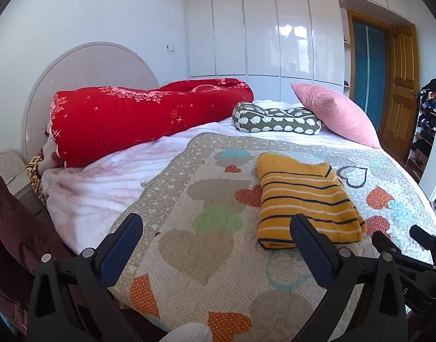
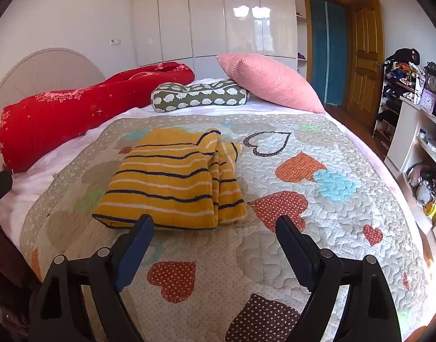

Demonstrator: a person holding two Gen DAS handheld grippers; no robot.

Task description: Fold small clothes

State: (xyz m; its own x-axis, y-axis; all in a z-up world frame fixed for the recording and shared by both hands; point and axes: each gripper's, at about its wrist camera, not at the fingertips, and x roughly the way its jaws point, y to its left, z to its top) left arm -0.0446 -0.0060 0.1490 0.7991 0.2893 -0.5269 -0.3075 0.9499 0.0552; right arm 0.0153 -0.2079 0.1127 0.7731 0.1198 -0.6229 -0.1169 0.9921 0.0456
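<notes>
Lay folded into a compact rectangle on the quilt (image 2: 317,213): striped yellow garment (image 2: 172,182). Held spread and empty near its front edge: left gripper (image 1: 218,242), right gripper (image 2: 215,242). Judged a risk: loose side layers slipping apart if snagged by a finger or nudged during withdrawal.
</notes>
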